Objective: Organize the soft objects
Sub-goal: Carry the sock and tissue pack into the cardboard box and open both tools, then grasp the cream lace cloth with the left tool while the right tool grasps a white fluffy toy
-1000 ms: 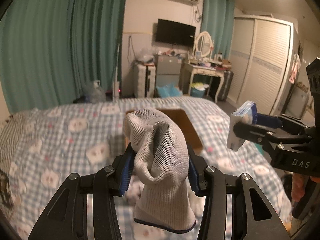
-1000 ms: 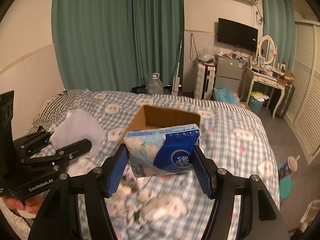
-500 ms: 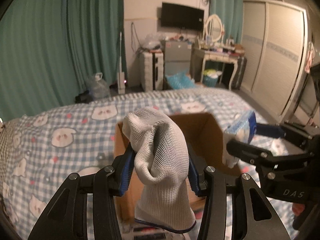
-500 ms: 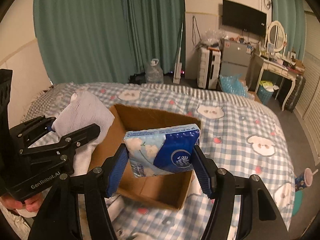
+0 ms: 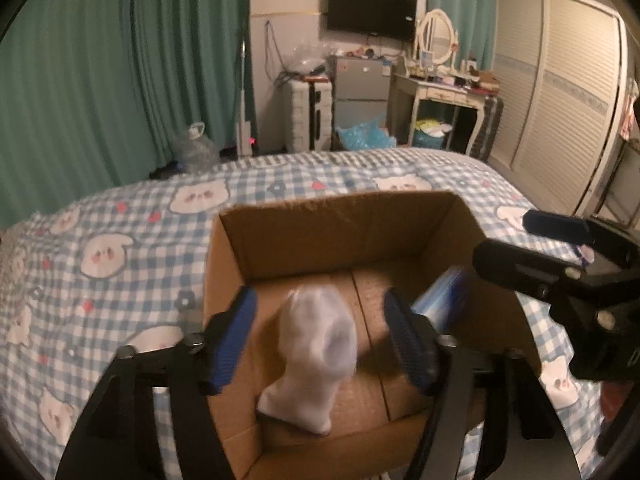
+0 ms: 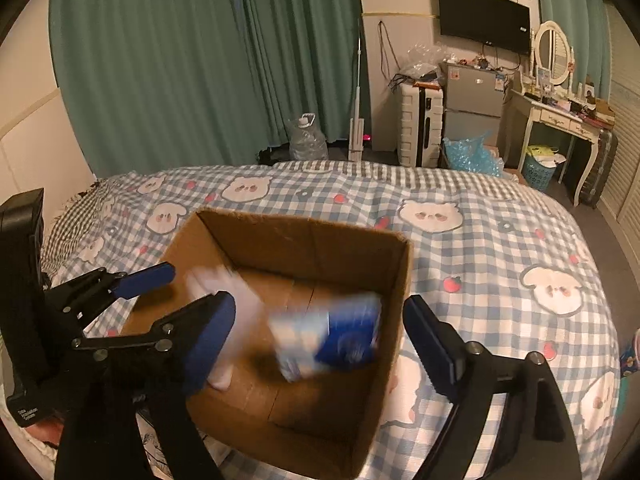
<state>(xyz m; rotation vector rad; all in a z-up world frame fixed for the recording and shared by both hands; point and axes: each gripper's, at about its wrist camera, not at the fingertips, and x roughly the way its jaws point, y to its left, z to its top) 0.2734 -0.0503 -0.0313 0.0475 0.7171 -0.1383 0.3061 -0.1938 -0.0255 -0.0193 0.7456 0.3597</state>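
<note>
Over the open cardboard box [image 5: 400, 236] on the checked bed [image 5: 120, 248], the left wrist view shows the left tool [image 5: 326, 336] spread wide, holding nothing; the blurred white glove [image 5: 316, 356] sits between its fingers without touching them, inside the box. Beside it a blue tissue pack [image 5: 444, 300] leans by the right wall. From the right wrist view, the right tool [image 6: 320, 332] also gapes wide and empty, with the blurred tissue pack [image 6: 332, 340] and glove [image 6: 228, 304] within the box [image 6: 304, 240].
</note>
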